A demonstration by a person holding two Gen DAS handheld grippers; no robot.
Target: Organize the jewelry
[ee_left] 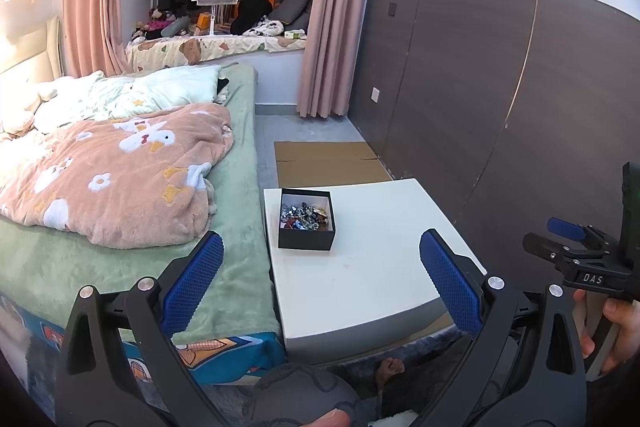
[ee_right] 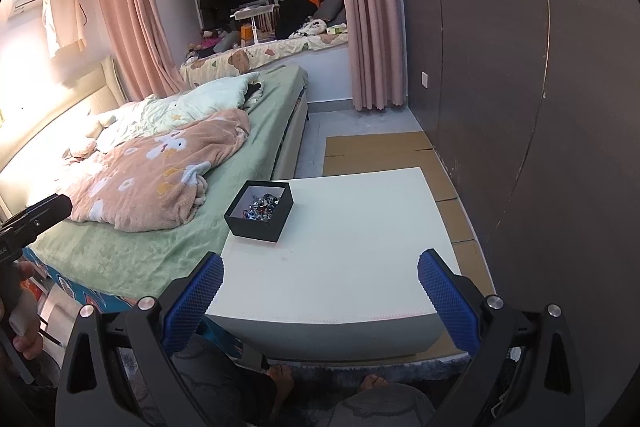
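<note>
Jewelry (ee_left: 306, 215) sits heaped in a small black box (ee_left: 307, 241) near the far left corner of the white table (ee_left: 372, 267), close to the bed (ee_left: 132, 259); the pieces look tangled and small, and you can't tell single items apart from here. Your left gripper (ee_left: 320, 287) and right gripper (ee_right: 320, 297) both hang above the near edge with fingers spread wide and nothing between them, well back from the box. That fits a pile waiting to be sorted as well as one already gathered in. If you do go in, narrow the spread before you enter, since the box walls leave little room. Come down from above, steady the box with one gripper, and pinch one piece at the heap's edge so chains don't drag others out.
</note>
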